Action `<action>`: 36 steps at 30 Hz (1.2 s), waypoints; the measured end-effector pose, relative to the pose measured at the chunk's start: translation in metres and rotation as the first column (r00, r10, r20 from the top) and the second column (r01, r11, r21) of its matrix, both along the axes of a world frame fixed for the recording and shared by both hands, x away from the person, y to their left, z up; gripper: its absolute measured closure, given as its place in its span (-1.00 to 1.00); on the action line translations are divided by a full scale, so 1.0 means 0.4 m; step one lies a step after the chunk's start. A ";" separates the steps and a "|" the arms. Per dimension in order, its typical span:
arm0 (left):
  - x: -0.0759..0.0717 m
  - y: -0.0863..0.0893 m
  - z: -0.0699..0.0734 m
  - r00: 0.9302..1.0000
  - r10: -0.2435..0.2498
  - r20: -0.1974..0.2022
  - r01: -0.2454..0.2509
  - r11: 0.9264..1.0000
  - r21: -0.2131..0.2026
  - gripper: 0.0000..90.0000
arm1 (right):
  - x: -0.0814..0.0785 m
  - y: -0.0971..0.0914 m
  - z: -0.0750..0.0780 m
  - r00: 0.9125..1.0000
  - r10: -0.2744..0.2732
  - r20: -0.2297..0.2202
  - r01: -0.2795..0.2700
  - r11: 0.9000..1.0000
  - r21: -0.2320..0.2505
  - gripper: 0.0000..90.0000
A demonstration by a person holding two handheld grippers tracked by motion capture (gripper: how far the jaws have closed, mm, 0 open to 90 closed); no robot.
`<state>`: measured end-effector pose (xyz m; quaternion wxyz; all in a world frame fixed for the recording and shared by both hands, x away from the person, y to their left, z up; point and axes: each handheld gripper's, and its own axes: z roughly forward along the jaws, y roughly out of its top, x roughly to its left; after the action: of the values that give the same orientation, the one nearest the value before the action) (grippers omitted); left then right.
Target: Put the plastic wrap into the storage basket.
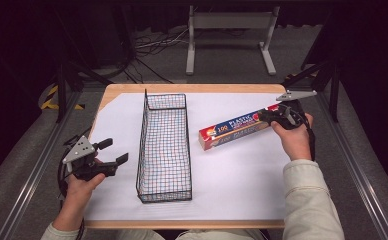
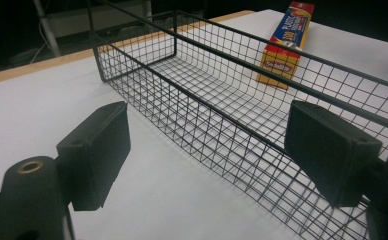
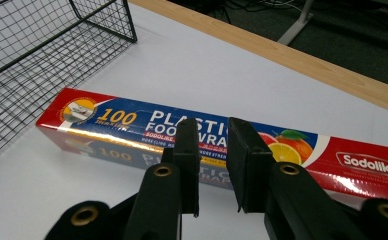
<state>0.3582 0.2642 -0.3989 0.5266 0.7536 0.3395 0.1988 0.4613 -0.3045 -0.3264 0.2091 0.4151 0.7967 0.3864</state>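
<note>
A long red and blue box of plastic food wrap (image 1: 234,129) lies slantwise on the white sheet, right of the black wire basket (image 1: 145,130). My right gripper (image 1: 264,116) is at the box's right part, jaws pointing along the table toward it. In the right gripper view the two jaws (image 3: 212,131) stand a narrow gap apart over the box (image 3: 107,125), the label showing between them and nothing pinched. My left gripper (image 1: 116,150) is open wide at the table's left, aimed at the basket. In the left gripper view its jaws (image 2: 207,150) frame the basket's near wall (image 2: 222,135), and the box (image 2: 284,42) lies beyond.
The basket (image 3: 32,45) is long, narrow and has nothing in it. A white sheet (image 1: 232,180) covers most of the wooden table, whose edge (image 1: 192,88) shows at the back. A grey table frame (image 1: 229,30) and cables stand on the floor behind.
</note>
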 end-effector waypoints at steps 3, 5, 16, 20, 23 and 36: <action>-0.006 0.006 0.000 1.000 0.006 0.007 -0.006 1.000 0.002 -0.57 | 0.024 0.008 -0.004 1.000 -0.009 -0.002 0.009 1.000 0.004 0.67; -0.011 0.007 -0.003 1.000 0.009 -0.001 -0.009 1.000 -0.004 -0.57 | 0.048 0.016 -0.010 1.000 -0.021 -0.018 0.021 1.000 -0.012 0.67; -0.012 0.012 -0.016 1.000 0.017 -0.015 -0.018 1.000 -0.006 -0.57 | 0.163 0.019 -0.031 0.984 -0.158 -0.082 0.148 0.982 -0.117 0.83; -0.010 0.009 -0.016 1.000 0.020 -0.012 -0.020 1.000 0.008 -0.57 | 0.203 0.017 -0.036 0.974 -0.207 -0.093 0.194 0.972 -0.135 0.86; -0.011 0.015 -0.009 1.000 0.030 -0.005 -0.030 1.000 -0.004 -0.57 | 0.226 0.018 -0.041 0.969 -0.226 -0.103 0.211 0.968 -0.137 0.88; 0.001 0.032 -0.024 0.999 0.034 -0.019 -0.035 0.999 -0.014 -0.57 | 0.290 0.042 -0.086 0.937 -0.301 -0.176 0.256 0.937 -0.236 0.90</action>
<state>0.3587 0.2769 -0.4084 0.5254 0.7455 0.3589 0.1983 0.5773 -0.2877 -0.3609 0.2194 0.5383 0.7832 0.2207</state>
